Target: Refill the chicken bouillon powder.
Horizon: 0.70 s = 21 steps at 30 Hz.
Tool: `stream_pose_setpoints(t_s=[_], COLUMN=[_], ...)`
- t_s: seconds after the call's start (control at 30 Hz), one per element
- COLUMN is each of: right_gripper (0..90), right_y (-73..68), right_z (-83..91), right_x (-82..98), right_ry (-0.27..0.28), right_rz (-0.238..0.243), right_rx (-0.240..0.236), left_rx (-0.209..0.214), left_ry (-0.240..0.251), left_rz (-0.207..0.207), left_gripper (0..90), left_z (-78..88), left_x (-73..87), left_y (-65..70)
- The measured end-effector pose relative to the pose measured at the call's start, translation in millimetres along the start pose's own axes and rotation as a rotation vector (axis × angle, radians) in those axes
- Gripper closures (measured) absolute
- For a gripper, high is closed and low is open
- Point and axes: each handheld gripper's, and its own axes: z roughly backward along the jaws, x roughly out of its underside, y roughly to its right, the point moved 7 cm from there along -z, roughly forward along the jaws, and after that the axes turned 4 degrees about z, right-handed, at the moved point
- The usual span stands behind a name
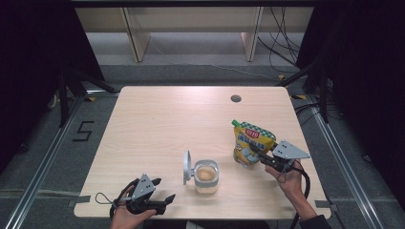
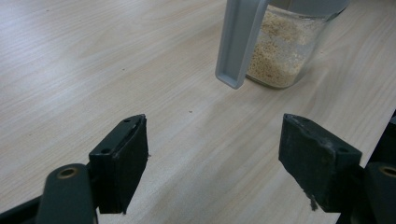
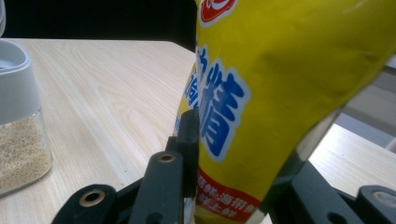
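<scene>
At the lower right of the high view, the right gripper point(image 1: 256, 153) has its jaws clamped on the yellow pouch point(image 1: 252, 142), upright beside the open jar point(image 1: 207, 176), probably for pouring. The left gripper point(image 1: 162, 200) rests with jaws apart. The right gripper view adds the pouch's blue lettering point(image 3: 217, 106).

Yellow pouch point(image 1: 252, 143) with blue lettering; grey-lidded jar point(image 1: 206, 176) of beige granules.

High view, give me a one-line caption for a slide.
Right gripper holds a yellow pouch upright beside an open jar of granules; left gripper waits open.
</scene>
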Motion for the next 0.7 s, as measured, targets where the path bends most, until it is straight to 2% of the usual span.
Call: stream_pose_setpoints(t_s=[0.07,0.2,0.23,0.27,0.3,0.37,0.4,0.47,0.5,0.53,0.57,0.6,0.63,0.67,0.7], right_gripper=[73.3,72.1,71.8,71.6,70.3,67.8,67.8,63.4,62.5,62.1,61.3,57.9,55.0,51.7,50.2], right_y=[-0.3,0.8,0.8,-0.1,1.2,1.1,1.1,1.1,5.0,0.9,0.8,1.4,0.8,3.4,0.2], right_z=[0.7,3.5,5.3,5.4,7.4,8.4,8.4,9.3,9.3,10.3,9.3,11.8,12.1,12.6,15.7], right_x=[0.2,0.2,1.1,0.7,0.4,0.0,0.0,-0.7,-1.5,-0.5,-1.4,-0.6,-1.1,-1.4,-0.3], right_ry=[-0.007,-0.010,-0.026,-0.018,-0.024,-0.027,-0.027,-0.022,-0.007,-0.023,-0.002,-0.022,-0.022,-0.022,-0.053], right_rz=[-0.009,-0.033,-0.034,-0.045,-0.033,-0.026,-0.026,-0.070,-0.051,-0.095,-0.093,-0.096,-0.124,-0.101,-0.157], right_rx=[-0.005,0.021,0.015,0.010,0.025,0.019,0.019,0.029,0.043,0.020,0.008,0.029,0.036,0.038,0.042], left_rx=[0.000,-0.002,-0.004,0.000,0.000,-0.008,-0.001,0.001,-0.001,0.001,0.001,0.001,-0.006,-0.011,-0.006], left_ry=[0.000,-0.002,-0.005,-0.002,-0.001,-0.009,-0.002,0.008,0.005,0.007,0.008,0.009,-0.003,-0.016,-0.009], left_rz=[0.000,0.003,-0.002,-0.001,0.000,-0.011,0.022,0.033,0.032,0.033,0.032,0.033,0.023,0.010,0.018], left_gripper=[23.8,23.8,23.8,23.8,23.8,23.8,23.8,23.8,23.8,23.8,23.8,23.8,23.8,23.8,23.8], left_z=[0.2,0.4,0.4,0.3,0.2,0.4,-0.2,-1.0,-0.6,-1.0,-1.0,-1.1,-0.3,0.5,0.1], left_x=[0.1,0.2,0.4,0.3,0.1,0.6,0.7,0.3,0.4,0.3,0.3,0.2,0.8,1.7,1.4], left_y=[-0.1,-0.5,-0.8,0.0,-0.2,-1.7,1.0,2.0,2.0,2.1,2.1,2.0,0.7,-1.0,0.0])
